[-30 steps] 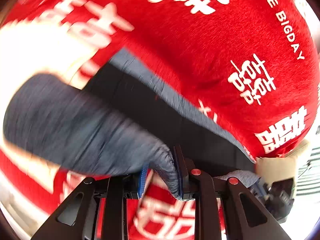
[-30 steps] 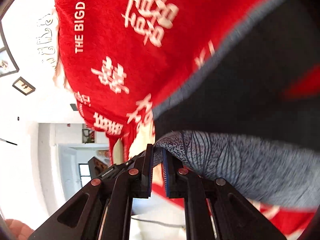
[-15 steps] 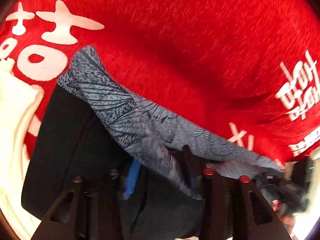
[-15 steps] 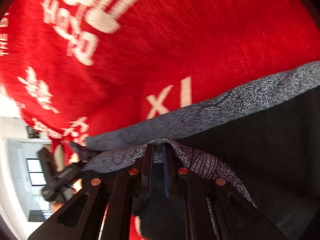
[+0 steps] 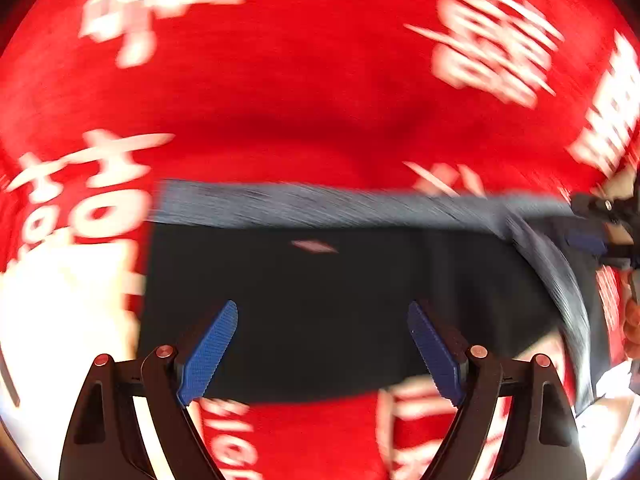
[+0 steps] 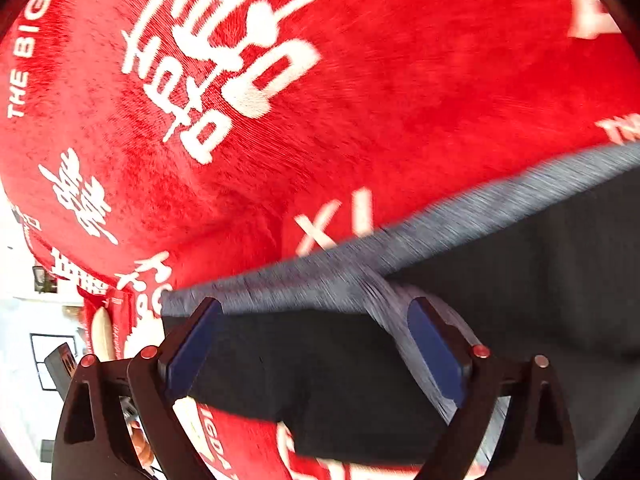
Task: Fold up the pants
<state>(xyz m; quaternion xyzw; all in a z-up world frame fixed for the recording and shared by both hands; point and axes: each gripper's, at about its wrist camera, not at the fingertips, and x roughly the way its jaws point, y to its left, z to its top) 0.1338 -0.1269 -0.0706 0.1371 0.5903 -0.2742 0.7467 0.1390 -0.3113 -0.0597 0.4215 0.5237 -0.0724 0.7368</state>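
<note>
Black pants (image 5: 320, 312) with a grey waistband (image 5: 320, 204) lie spread on the red blanket. My left gripper (image 5: 322, 344) hovers over the black cloth. Its jaws are opening, the blue pads (image 5: 212, 352) stand wide apart, and nothing is between them. In the right wrist view the same pants (image 6: 320, 380) and grey band (image 6: 480, 208) show. My right gripper (image 6: 316, 344) is above their corner, its jaws opening too. A loose grey fold (image 6: 384, 296) runs past its right finger without being pinched. The right gripper (image 5: 592, 236) also shows at the far right of the left wrist view.
A red plush blanket (image 6: 360, 80) with white characters and lettering covers the whole surface under the pants. Its edge drops off at the left in the right wrist view, where a bright room with a white floor (image 6: 24, 340) shows.
Both grippers held the grey patterned cloth shut between their pads; now both have let go and their jaws stand wide. The cloth has dropped onto the black pants.
</note>
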